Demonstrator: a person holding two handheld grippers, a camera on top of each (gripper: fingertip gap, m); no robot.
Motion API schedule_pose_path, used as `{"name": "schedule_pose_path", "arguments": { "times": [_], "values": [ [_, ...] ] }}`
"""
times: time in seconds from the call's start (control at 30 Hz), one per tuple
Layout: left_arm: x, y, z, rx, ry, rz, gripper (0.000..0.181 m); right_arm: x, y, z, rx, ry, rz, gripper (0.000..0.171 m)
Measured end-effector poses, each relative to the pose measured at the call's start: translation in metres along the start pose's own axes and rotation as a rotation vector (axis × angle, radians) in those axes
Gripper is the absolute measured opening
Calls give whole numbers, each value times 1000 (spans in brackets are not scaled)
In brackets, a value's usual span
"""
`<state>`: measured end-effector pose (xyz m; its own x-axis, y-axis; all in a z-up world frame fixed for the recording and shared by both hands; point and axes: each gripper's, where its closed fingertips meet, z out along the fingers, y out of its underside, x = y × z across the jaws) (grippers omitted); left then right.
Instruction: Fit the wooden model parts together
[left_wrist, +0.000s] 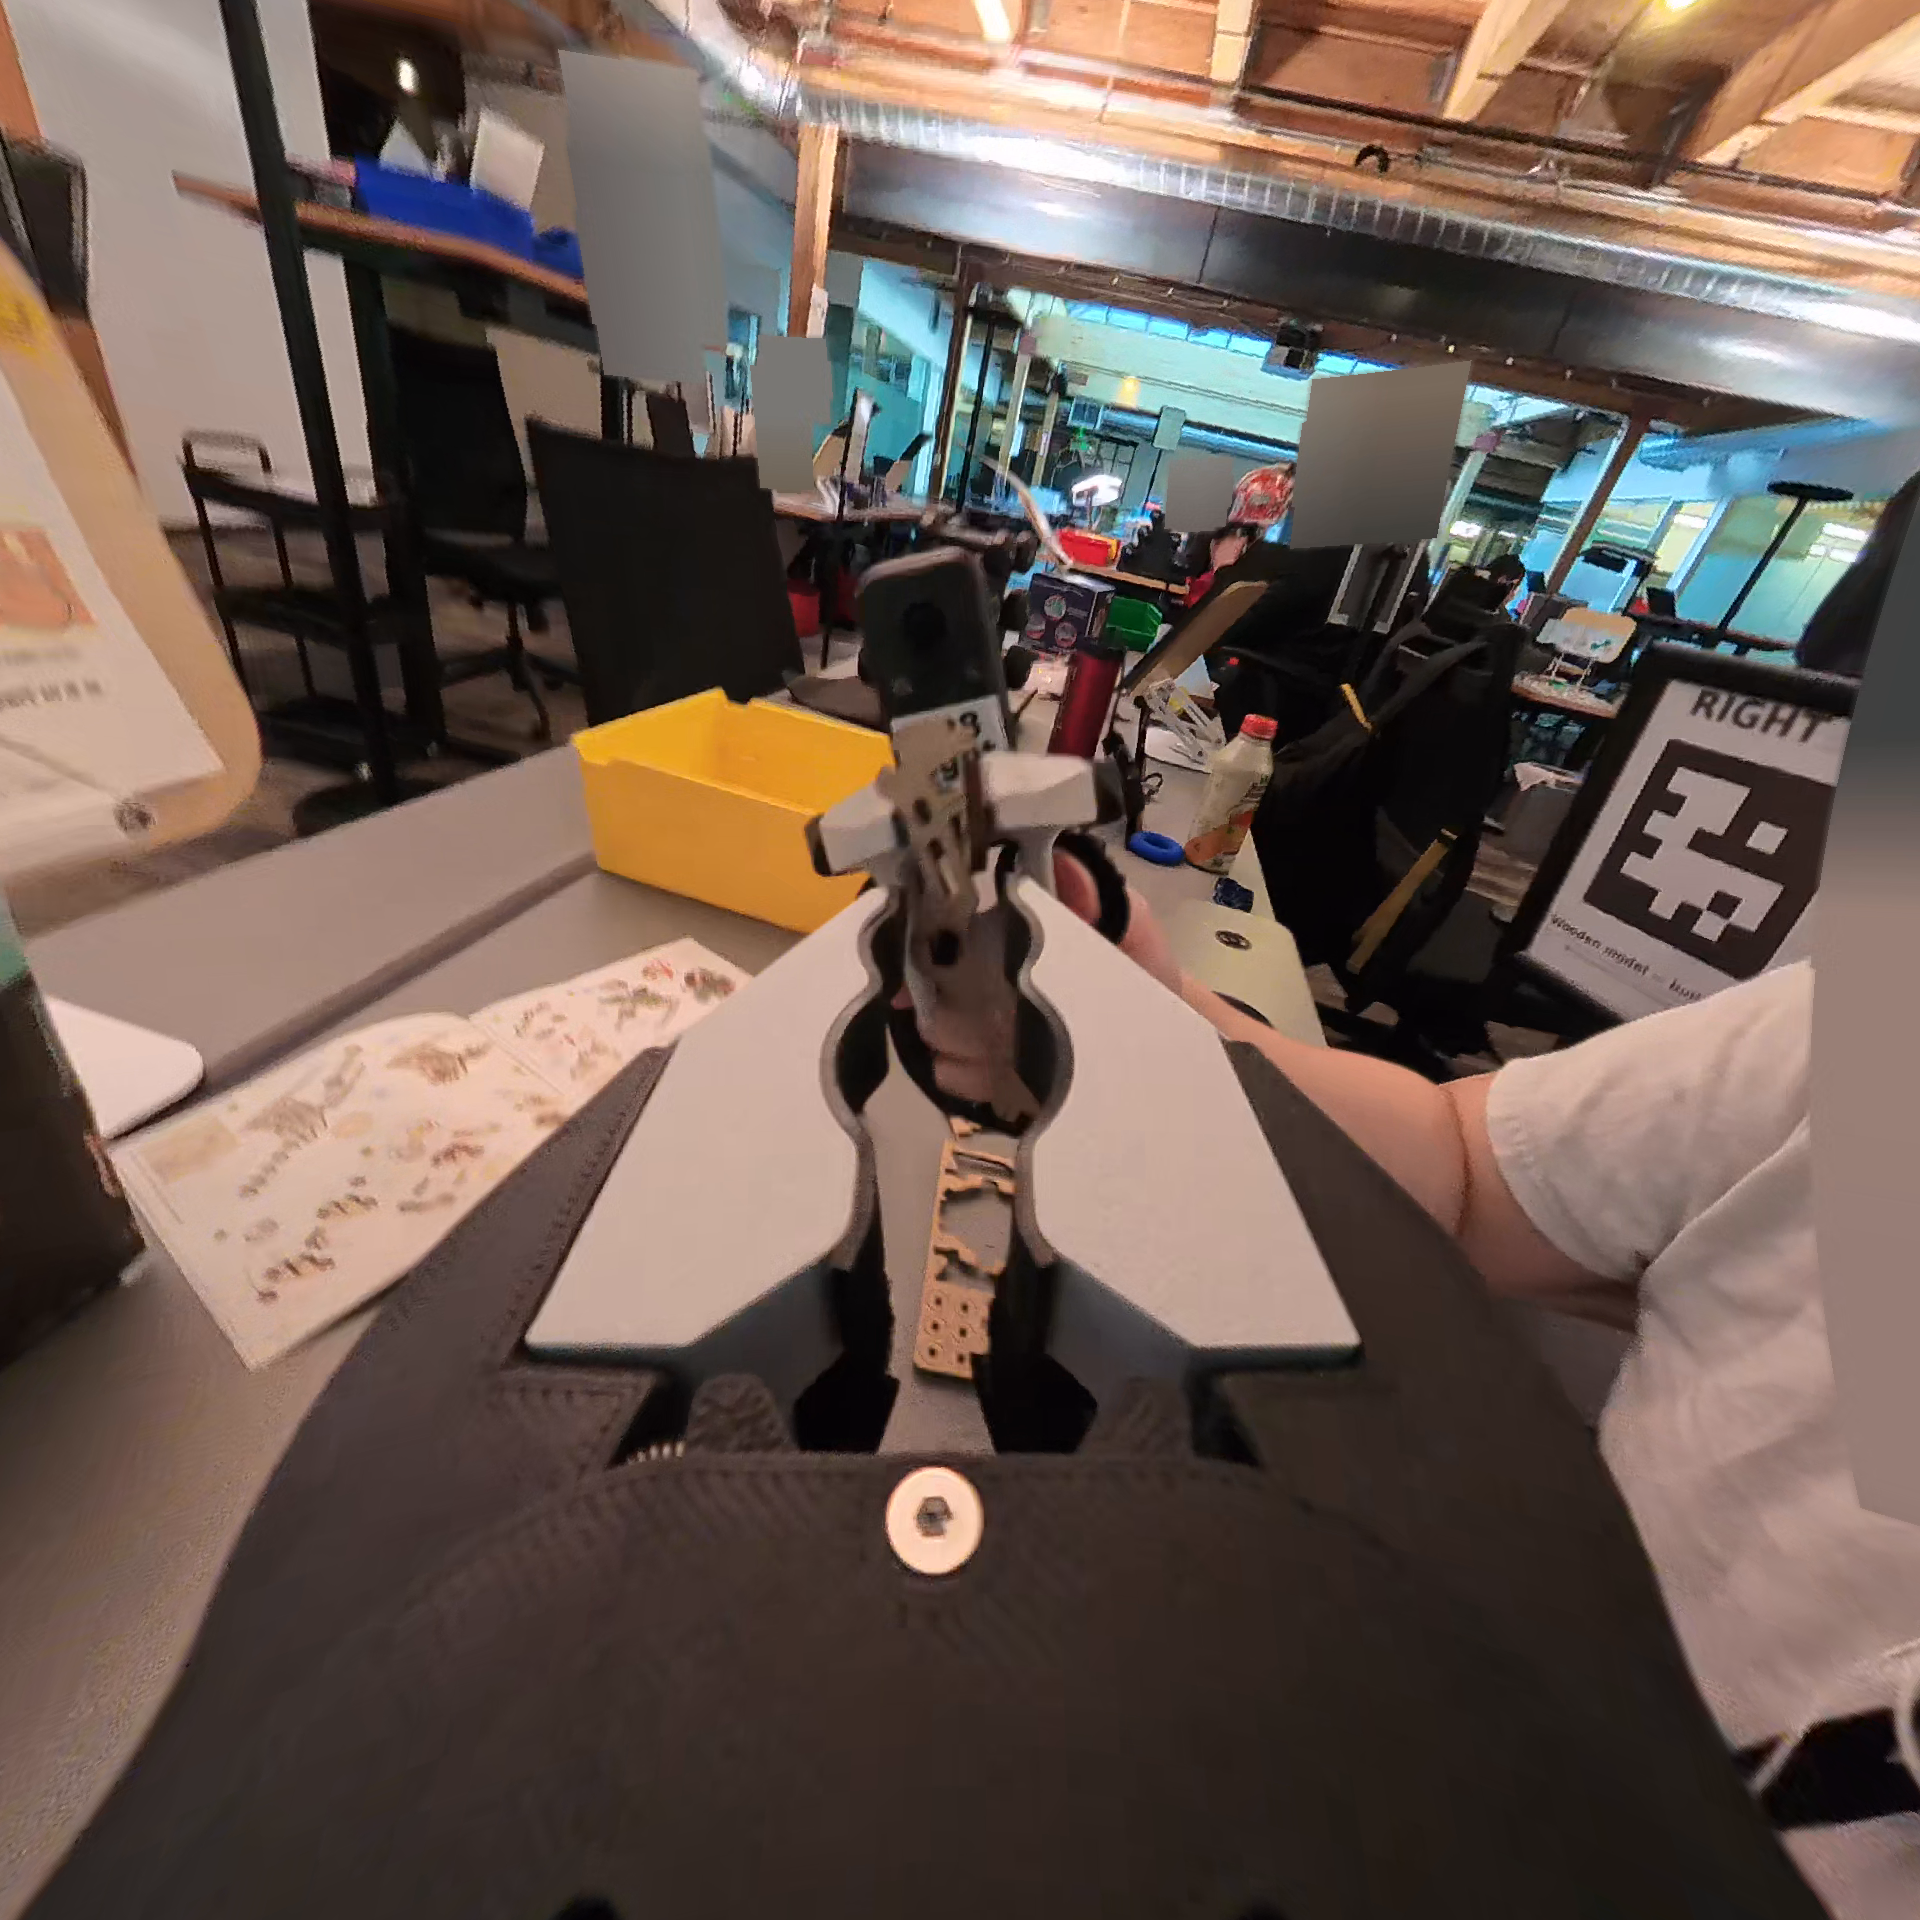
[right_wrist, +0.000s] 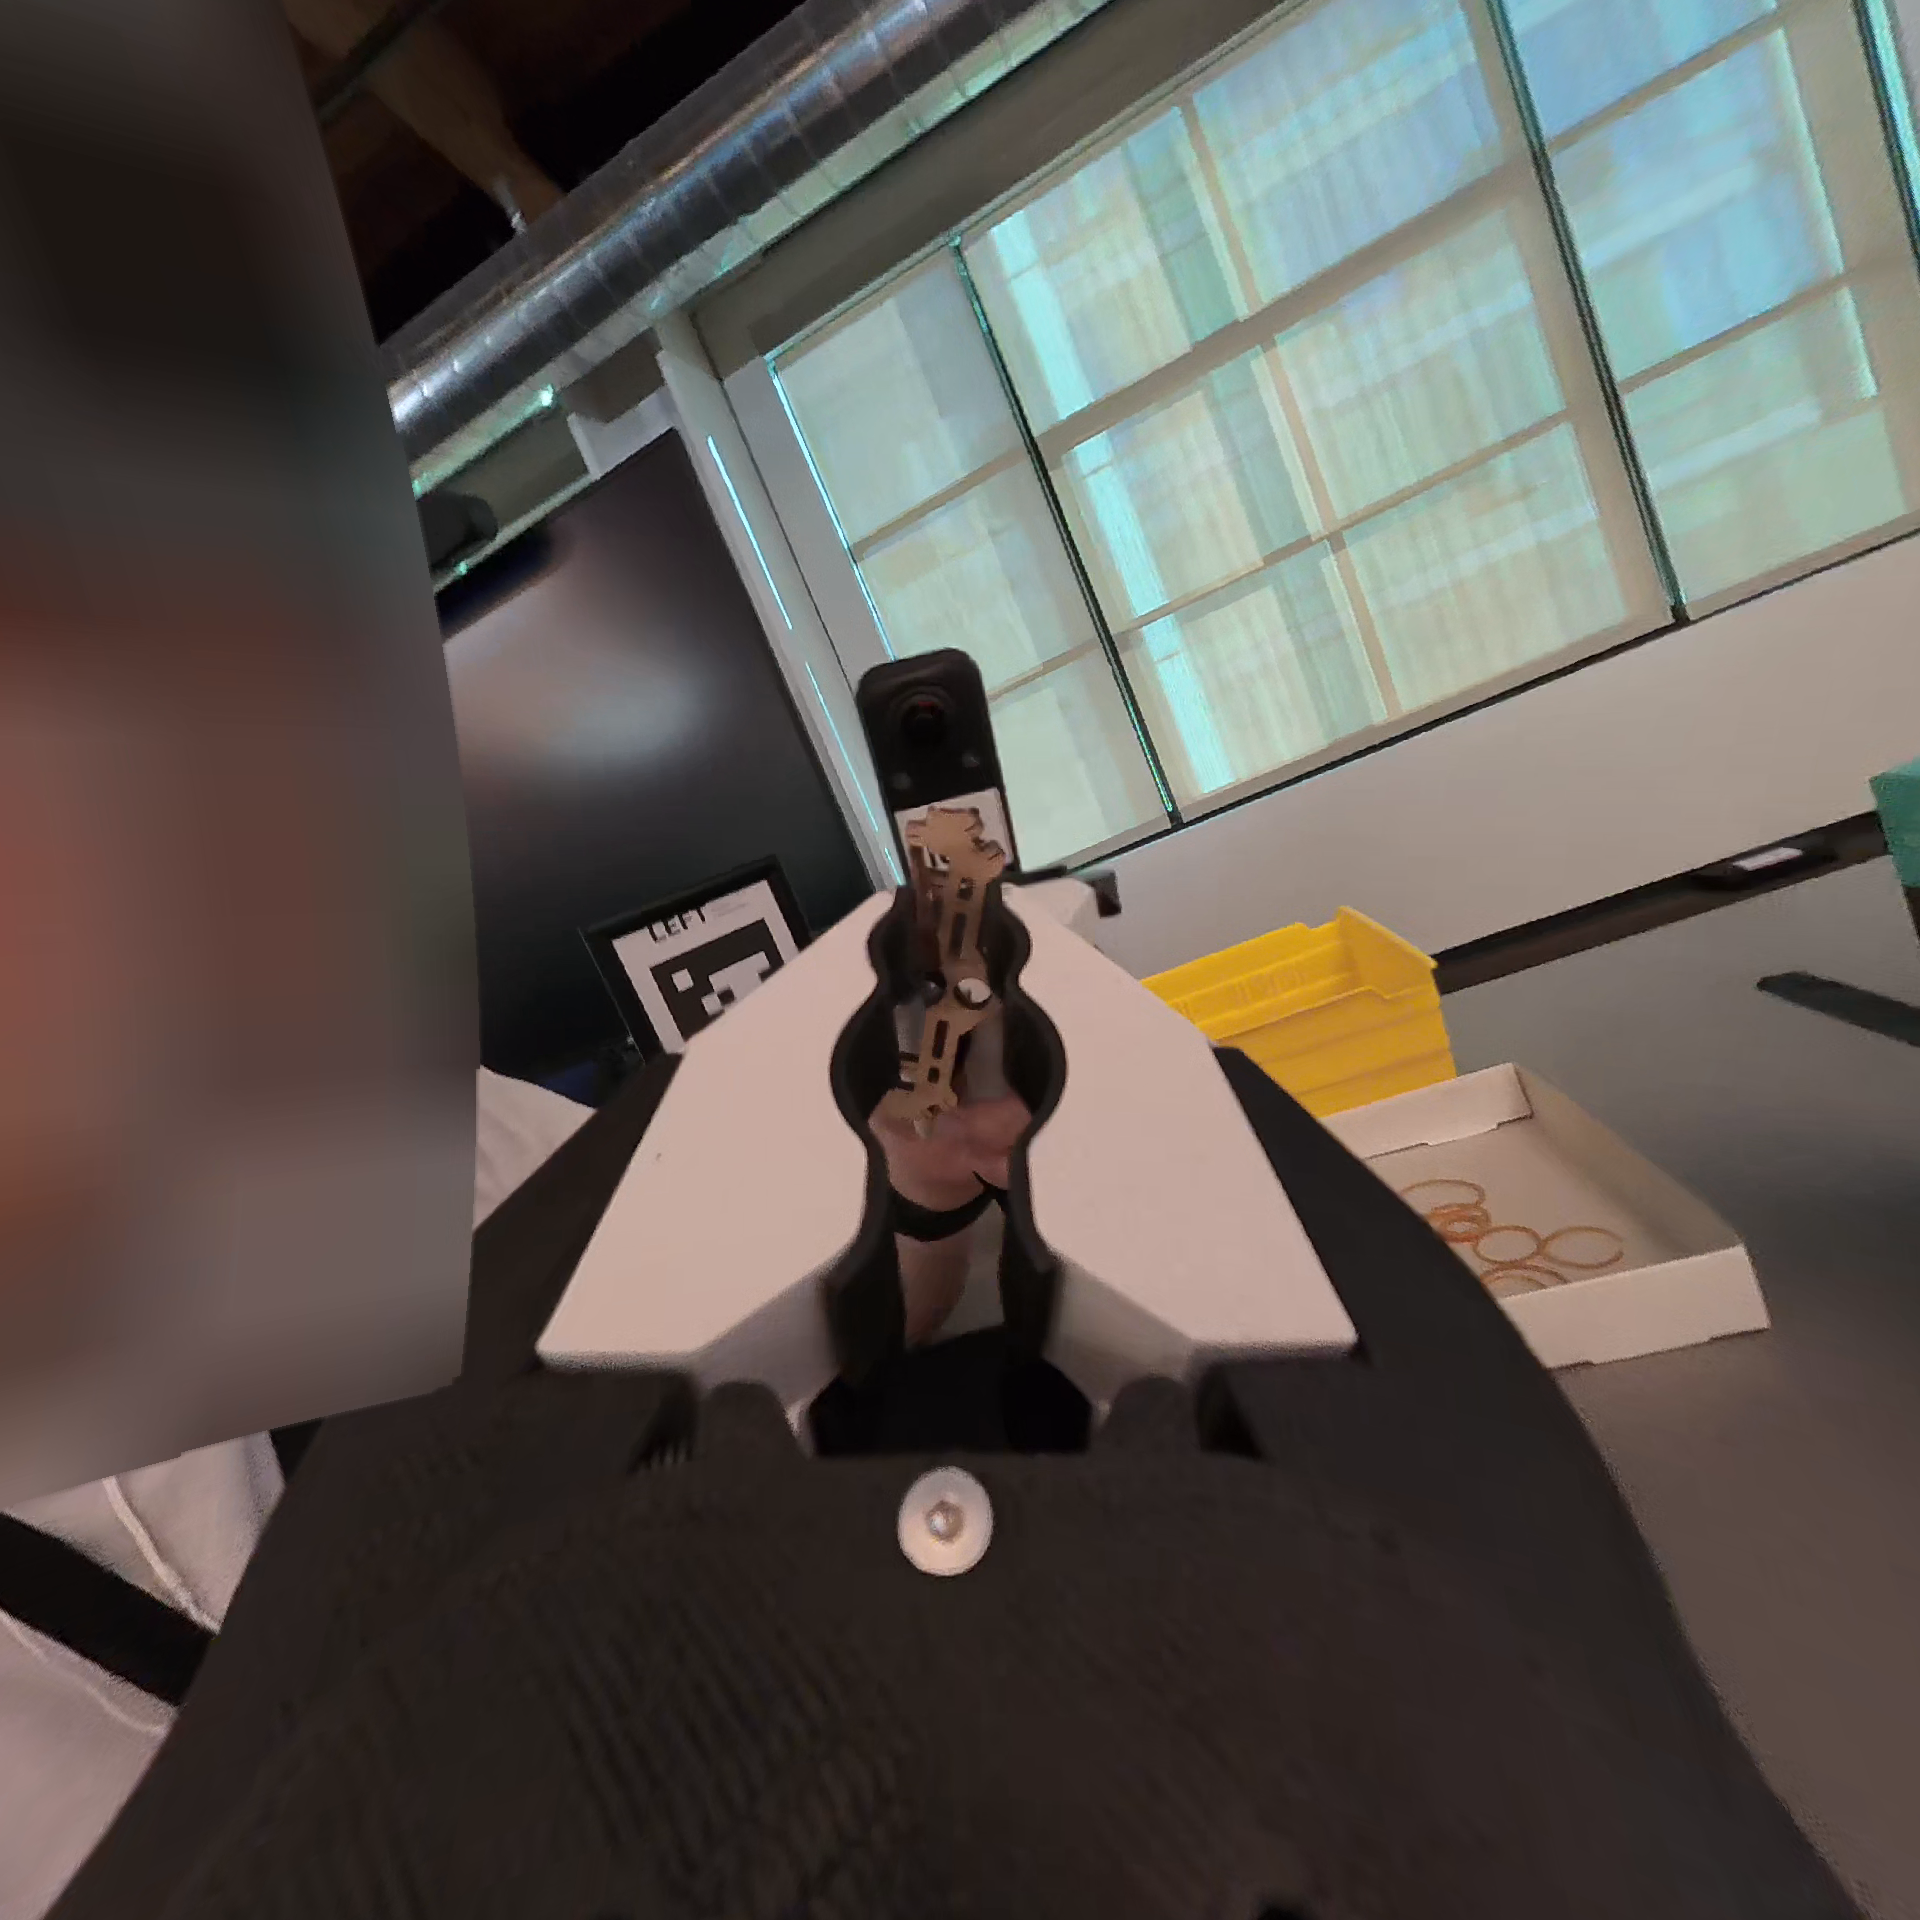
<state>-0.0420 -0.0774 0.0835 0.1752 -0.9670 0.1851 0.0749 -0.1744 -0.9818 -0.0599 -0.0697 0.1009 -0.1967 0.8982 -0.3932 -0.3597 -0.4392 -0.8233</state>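
Left hand-held gripper is closed on a wooden model part at frame centre. Right hand-held gripper, facing it, pinches the same wooden assembly, above the tabletop.

We see a tan wooden part with dark cut-out holes, held between light grey fingers on a black ribbed gripper body. Yellow bin on a grey table. White booklet with small tan drawings. Black-and-white square-pattern sign. White tray holds orange rubber bands. White sleeve.
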Motion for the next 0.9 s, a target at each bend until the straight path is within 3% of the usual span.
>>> {"name": "schedule_pose_path", "arguments": {
  "times": [0.1, 0.67, 0.9],
  "values": [
    [-6, 9, 1, -40, 18, -100, 21, 5, -4, -4, 24, 19, 28, 11],
    [-23, 24, 3, -29, 100, -502, 15, 35, 8, -12, -5, 112, 177, 12],
    [-28, 27, 3, -17, 100, -530, 15, 43, 10, -15, -8, 140, 198, 20]
  ]
}}
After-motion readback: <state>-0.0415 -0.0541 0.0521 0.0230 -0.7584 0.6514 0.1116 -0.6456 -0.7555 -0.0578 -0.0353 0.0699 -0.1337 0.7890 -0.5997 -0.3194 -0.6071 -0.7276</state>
